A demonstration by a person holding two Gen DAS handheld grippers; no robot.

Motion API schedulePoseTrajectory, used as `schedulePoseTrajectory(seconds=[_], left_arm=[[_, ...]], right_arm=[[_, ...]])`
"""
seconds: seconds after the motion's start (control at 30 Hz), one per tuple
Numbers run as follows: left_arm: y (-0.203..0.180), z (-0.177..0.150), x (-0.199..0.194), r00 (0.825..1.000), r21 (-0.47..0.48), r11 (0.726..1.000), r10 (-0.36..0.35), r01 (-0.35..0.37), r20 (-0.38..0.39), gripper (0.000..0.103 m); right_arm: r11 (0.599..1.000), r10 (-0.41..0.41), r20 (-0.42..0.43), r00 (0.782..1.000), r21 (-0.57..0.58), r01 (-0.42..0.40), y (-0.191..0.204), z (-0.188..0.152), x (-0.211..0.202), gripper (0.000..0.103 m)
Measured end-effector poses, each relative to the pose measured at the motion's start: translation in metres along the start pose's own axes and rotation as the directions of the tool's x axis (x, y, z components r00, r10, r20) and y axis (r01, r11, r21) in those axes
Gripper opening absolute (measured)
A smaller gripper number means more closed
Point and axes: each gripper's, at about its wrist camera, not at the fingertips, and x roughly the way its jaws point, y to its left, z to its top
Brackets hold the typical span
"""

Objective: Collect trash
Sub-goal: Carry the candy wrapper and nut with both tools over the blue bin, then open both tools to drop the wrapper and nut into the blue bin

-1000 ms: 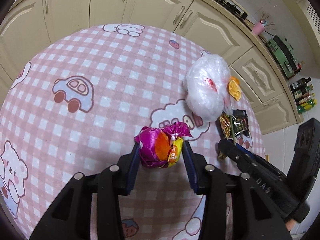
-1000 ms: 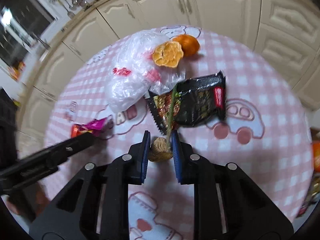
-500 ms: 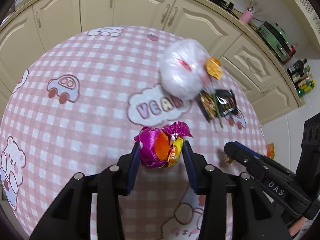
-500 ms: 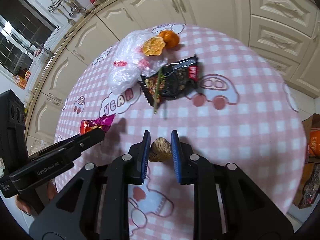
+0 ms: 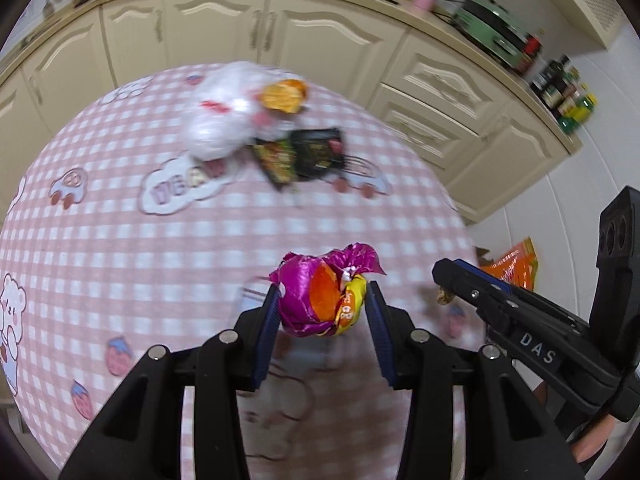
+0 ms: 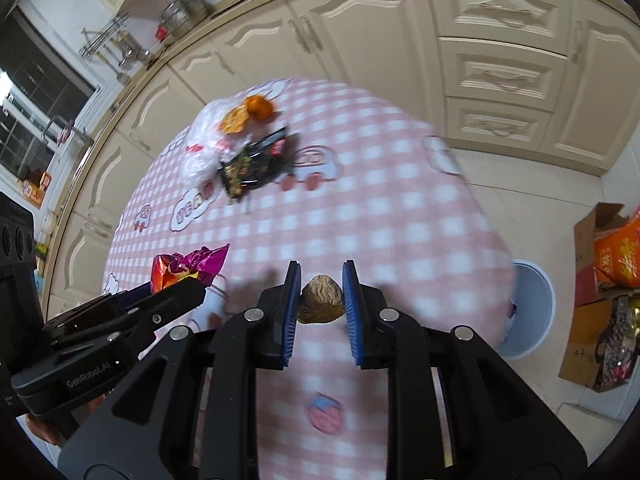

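you have pulled both loads back from the remaining litter: left gripper [image 5: 322, 306] clamped on crumpled wrapper [image 5: 320, 292], right gripper [image 6: 320, 300] on nut shell [image 6: 321, 300], blue bin [image 6: 532, 312] now near.

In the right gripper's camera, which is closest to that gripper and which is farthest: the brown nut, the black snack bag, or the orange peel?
1. Brown nut: clamped between the right gripper fingers.
2. Black snack bag: far across the pink checked table, up and left.
3. Orange peel: just beyond the bag, by the white plastic bag at the far edge.
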Motion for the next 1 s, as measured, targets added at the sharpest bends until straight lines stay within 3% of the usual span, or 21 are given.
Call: schedulePoseTrajectory(seconds=[0.53,1.0], left_arm=[[-0.151,-0.036,0.021,0.995,0.219,0.972,-0.07,0.083,-0.064,0.042],[-0.253,-0.064,0.076,0.981,0.351,0.927,-0.068,0.13,-0.183,0.042]], right_arm=[[0.979,-0.106,0.085,0.991,0.186,0.088,-0.123,-0.039,-0.071,0.022],[0.919,-0.198,0.082,0.977,0.362,0.156,-0.233,-0.073,-0.102,0.022]])
